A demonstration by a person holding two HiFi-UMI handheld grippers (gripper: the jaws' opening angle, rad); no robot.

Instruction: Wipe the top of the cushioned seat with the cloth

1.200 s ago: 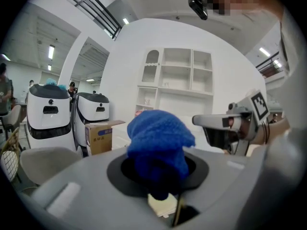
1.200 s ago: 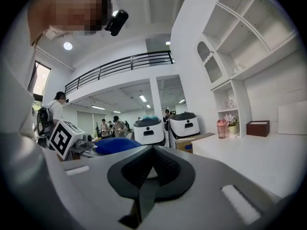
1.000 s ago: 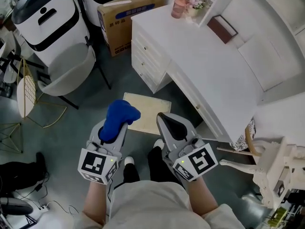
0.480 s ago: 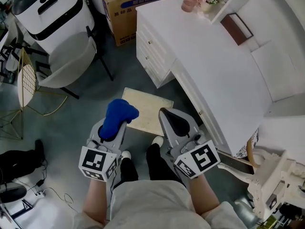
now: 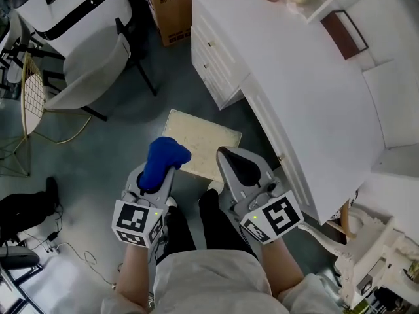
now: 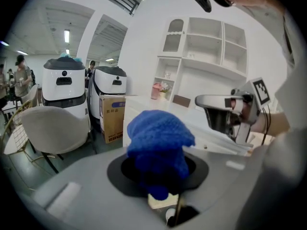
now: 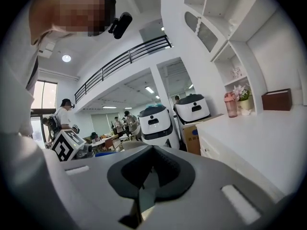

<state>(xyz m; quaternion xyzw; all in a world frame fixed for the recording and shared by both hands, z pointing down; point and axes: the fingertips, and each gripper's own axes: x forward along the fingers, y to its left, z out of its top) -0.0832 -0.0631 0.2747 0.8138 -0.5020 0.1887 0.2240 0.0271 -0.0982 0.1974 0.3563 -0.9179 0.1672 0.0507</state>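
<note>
A square cream cushioned seat (image 5: 206, 141) stands on the grey floor beside the white desk, just ahead of both grippers. My left gripper (image 5: 157, 174) is shut on a bunched blue cloth (image 5: 162, 161), which sticks out past its jaws over the seat's near left edge. The same blue cloth (image 6: 158, 145) fills the jaws of the left gripper (image 6: 160, 176) in its own view. My right gripper (image 5: 239, 169) hovers by the seat's near right corner, jaws closed together with nothing between them. The right gripper (image 7: 146, 181) points level into the room.
A long white desk (image 5: 308, 90) with drawers runs along the right. A grey shell chair (image 5: 88, 70) and a gold wire chair (image 5: 33, 106) stand to the left. A cardboard box (image 5: 173, 8) and white robots sit at the back. The person's feet are near the seat.
The view has shifted forward, so the seat and desk sit lower in the picture. Both grippers keep their hold and pose, slightly closer to the seat.
</note>
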